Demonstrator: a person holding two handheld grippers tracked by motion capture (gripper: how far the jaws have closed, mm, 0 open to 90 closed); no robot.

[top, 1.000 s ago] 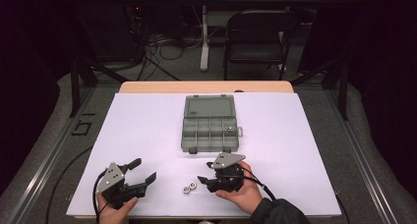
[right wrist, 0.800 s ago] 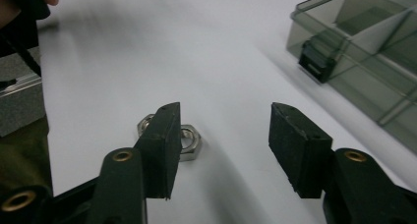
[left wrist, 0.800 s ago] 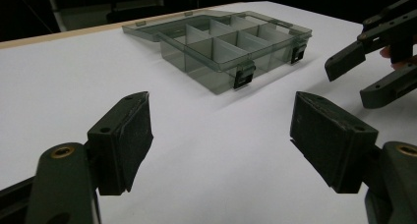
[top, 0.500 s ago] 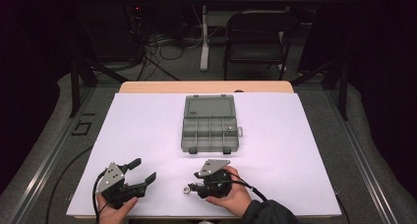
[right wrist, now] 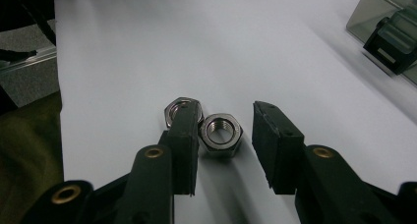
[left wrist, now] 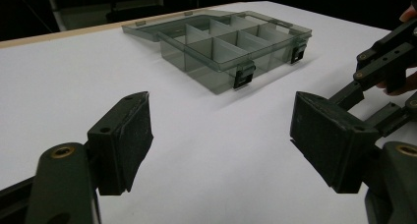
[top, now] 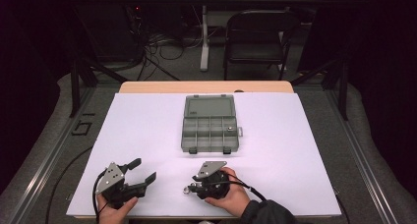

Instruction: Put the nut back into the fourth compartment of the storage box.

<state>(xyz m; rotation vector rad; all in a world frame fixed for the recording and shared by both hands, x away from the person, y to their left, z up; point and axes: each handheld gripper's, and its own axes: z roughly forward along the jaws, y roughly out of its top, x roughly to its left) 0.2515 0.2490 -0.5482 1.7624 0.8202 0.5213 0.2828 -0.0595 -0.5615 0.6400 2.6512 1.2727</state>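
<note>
Two nuts: steel hex nuts lie flat and side by side on the white desk (top: 147, 135), near its front edge. In the right gripper view the near nut (right wrist: 221, 131) sits between the jaws; the far nut (right wrist: 179, 108) is partly hidden behind one jaw.
Right tongs (right wrist: 223, 145): jaws apart, straddling the near nut, one jaw seemingly against its side, the other clear of it (not clamped). In the high view they (top: 189, 188) lie low on the desk, pointing toward the desk's left, with the right hand (top: 231, 199) wrapped around the body.
Left tongs (left wrist: 221, 135): jaws wide apart, nothing between them. In the high view they (top: 142, 171) sit at the front left corner, held by the left hand (top: 115, 211).
Organizer box (top: 210, 124): grey translucent plastic, lid laid open flat toward the far side, placed mid-desk, well apart from both tongs. Compartments divided in rows; one small object shows in a right-hand cell (too small to identify).
Latches: two dark clips on the box's near wall (left wrist: 244, 77).
Background: a folding chair (top: 255, 37) and cables on the floor beyond the desk.
</note>
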